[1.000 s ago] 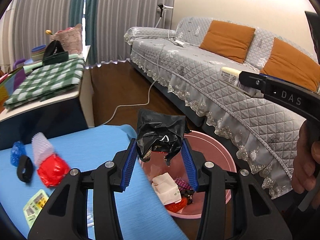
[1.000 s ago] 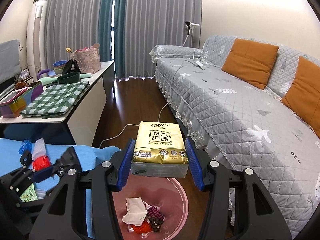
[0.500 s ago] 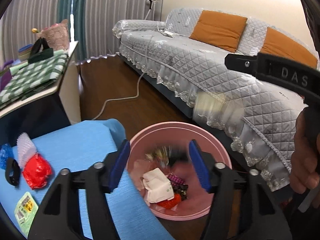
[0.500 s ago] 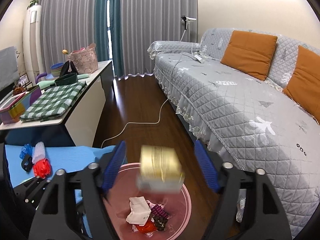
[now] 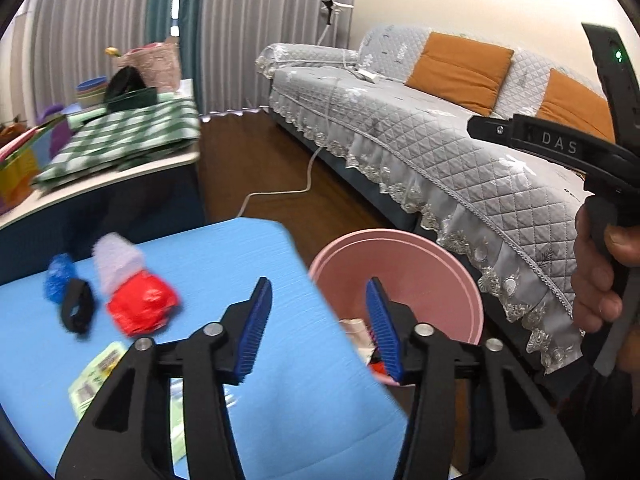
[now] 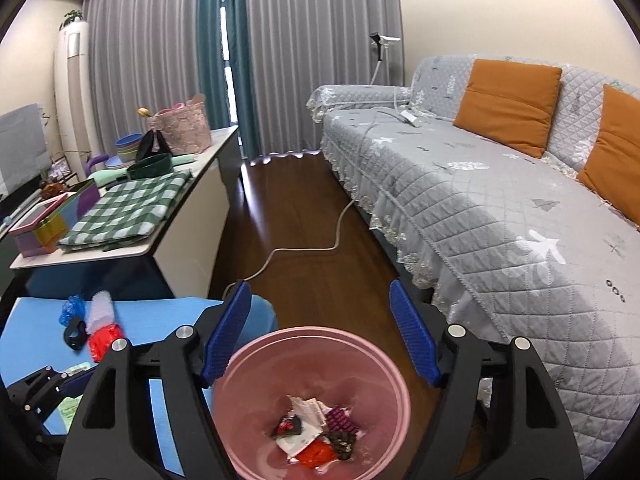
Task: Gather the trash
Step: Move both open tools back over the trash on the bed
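Observation:
A pink trash bin stands on the floor beside a blue table; several wrappers lie at its bottom. My right gripper is open and empty right above the bin. My left gripper is open and empty over the table's right edge, next to the bin. On the table lie a red crumpled wrapper, a white foam piece, a blue wrapper, a black ring and a green packet.
A grey sofa with orange cushions runs along the right. A white cable lies on the wooden floor. A white cabinet with a green checked cloth and containers stands behind the table. The right gripper's handle shows in the left wrist view.
Both grippers opened and dropped their loads into the bin: the left a black wrapper, the right a yellow tissue pack. The left gripper has since swung left over the table.

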Action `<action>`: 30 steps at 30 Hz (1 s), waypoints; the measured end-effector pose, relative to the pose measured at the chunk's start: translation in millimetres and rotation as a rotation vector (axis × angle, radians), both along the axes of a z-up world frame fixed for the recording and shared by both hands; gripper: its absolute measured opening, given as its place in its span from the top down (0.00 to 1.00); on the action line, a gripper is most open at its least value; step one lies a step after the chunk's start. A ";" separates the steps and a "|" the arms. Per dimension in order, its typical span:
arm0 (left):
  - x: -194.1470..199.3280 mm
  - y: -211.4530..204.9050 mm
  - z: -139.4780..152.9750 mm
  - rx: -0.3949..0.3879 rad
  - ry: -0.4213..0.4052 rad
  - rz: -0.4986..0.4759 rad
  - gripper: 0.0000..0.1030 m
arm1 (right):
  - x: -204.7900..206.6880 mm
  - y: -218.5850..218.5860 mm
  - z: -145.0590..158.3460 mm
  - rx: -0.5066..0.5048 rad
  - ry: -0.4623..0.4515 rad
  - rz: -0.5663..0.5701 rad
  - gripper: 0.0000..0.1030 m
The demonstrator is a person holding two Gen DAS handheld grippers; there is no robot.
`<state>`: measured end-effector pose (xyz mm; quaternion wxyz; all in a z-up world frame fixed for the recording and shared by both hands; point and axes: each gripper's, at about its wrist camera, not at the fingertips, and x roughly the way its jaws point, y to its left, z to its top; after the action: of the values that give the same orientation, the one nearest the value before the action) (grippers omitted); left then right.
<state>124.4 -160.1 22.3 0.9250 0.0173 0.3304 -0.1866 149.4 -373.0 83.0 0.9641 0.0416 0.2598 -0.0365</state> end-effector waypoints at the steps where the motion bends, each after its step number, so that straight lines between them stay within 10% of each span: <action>1: -3.3 9.5 1.9 0.000 -0.003 0.012 0.58 | -0.7 4.1 0.1 0.004 -0.001 0.009 0.35; 30: -19.1 240.8 -1.6 -0.062 -0.008 0.434 0.72 | -9.1 175.5 -55.4 -0.056 0.106 0.408 0.62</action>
<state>105.3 80.7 20.7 0.9450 -0.0818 0.3167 0.0070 140.3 -197.4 27.6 0.9373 -0.0406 0.3119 0.1500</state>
